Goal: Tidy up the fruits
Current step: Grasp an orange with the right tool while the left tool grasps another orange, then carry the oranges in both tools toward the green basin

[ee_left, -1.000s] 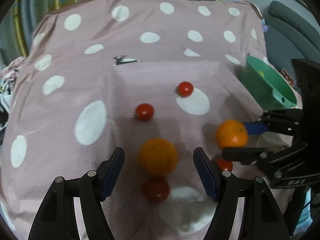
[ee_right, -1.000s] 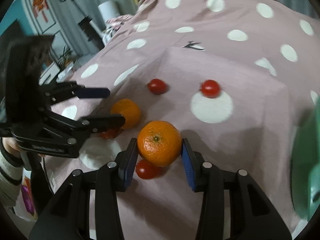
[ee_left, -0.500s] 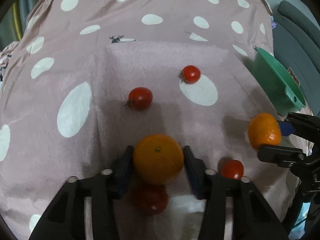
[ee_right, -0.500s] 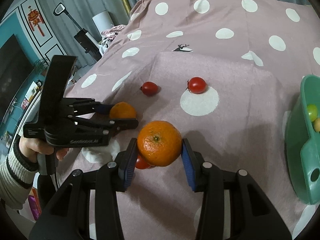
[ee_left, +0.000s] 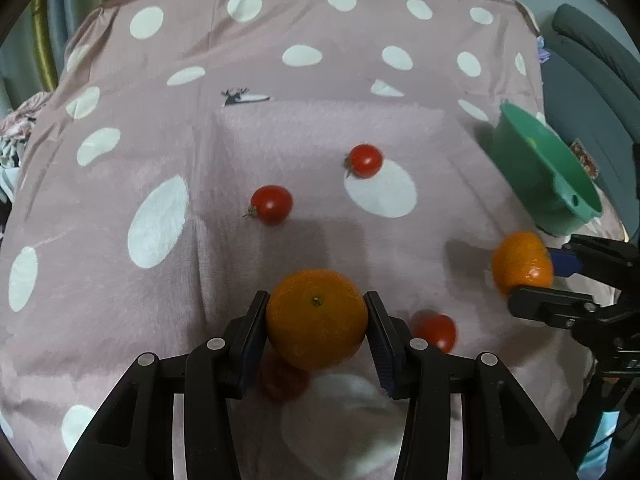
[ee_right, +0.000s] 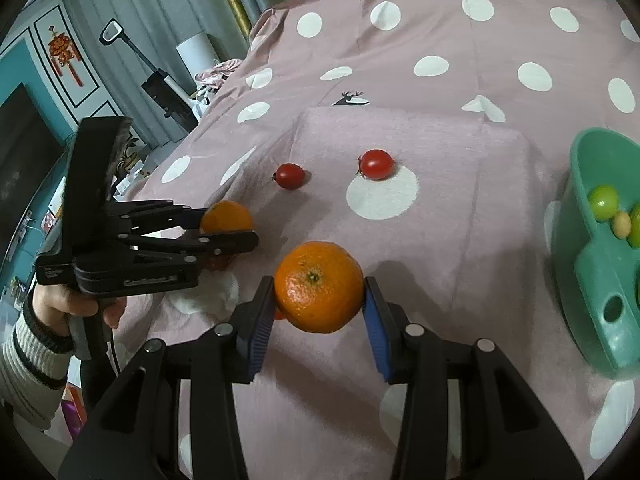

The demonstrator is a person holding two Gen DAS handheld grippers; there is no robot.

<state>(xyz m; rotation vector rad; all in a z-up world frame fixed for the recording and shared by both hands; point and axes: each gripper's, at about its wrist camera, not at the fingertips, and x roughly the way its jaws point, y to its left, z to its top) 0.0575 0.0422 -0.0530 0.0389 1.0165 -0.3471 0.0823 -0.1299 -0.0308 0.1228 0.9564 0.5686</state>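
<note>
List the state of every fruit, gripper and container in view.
Left gripper: shut on round orange mandarin.
Right gripper: shut on second orange mandarin, lifted.
Small red cherry tomatoes: loose on dotted pink cloth.
Green plastic bowl: upright, holding green and yellow fruits.

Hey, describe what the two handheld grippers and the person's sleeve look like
Both the left gripper and right gripper are black plastic clamps with silver rivets and two fingers carrying ribbed blue pads. The left one shows faint embossed lettering on its body. The sleeve is cream knit with dark stripes at the cuff.
</note>
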